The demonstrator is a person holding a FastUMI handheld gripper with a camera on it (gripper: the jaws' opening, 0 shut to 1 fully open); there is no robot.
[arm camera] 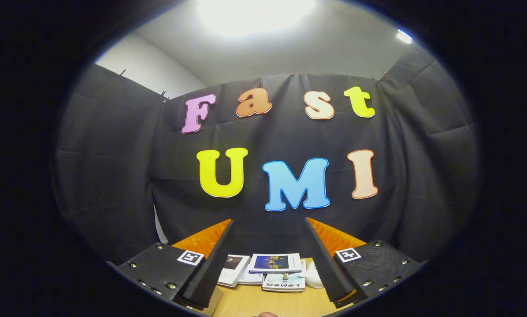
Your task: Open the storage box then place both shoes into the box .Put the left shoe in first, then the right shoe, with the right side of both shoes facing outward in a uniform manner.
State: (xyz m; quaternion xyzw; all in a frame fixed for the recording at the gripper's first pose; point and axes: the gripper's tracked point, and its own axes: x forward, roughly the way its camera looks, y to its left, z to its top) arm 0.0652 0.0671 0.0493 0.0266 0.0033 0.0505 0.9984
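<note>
We are holding the hand-held gripper (270, 229) wide open and empty above the table (263, 301), fingers framing booklets (276, 263) beyond.

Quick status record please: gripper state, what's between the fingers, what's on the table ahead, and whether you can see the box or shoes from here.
gripper: open, fingers wide apart, holding nothing, raised and pointing at the booth wall
between fingers: booklets lying flat on the table
beside booklets: small white object near the right finger, too hidden to identify
box and shoes: cannot confirm from this view
task progress: cannot tell; nothing grasped
</note>
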